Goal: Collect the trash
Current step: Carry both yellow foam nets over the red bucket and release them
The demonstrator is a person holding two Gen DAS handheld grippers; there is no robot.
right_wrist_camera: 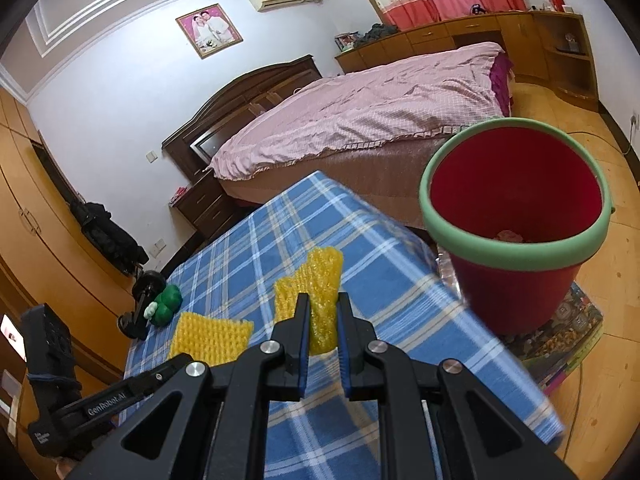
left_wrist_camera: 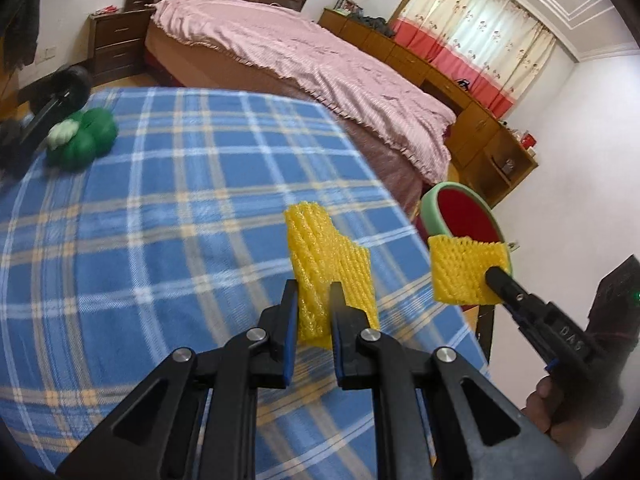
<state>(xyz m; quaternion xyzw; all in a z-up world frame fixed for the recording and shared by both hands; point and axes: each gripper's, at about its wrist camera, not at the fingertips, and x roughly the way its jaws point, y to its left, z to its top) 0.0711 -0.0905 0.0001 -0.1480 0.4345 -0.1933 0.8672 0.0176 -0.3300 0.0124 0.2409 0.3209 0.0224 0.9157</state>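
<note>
My left gripper point(left_wrist_camera: 314, 292) is shut on a yellow foam net point(left_wrist_camera: 332, 264) and holds it above the blue plaid tablecloth point(left_wrist_camera: 160, 220). My right gripper point(right_wrist_camera: 323, 304) is shut on a second yellow foam net point(right_wrist_camera: 316, 292); it also shows in the left wrist view point(left_wrist_camera: 464, 272), near the table's right edge. The left net also shows in the right wrist view point(right_wrist_camera: 212, 338). A red bin with a green rim point(right_wrist_camera: 516, 216) stands on the floor just beyond the table's corner, with something small at its bottom; it also shows in the left wrist view point(left_wrist_camera: 464, 216).
A green plush toy point(left_wrist_camera: 82, 140) lies at the table's far left beside a black stand point(left_wrist_camera: 52, 104). A bed with a pink cover point(left_wrist_camera: 320, 72) stands beyond the table. The bin sits on colourful mats point(right_wrist_camera: 560, 332). Wooden cabinets point(left_wrist_camera: 480, 120) line the wall.
</note>
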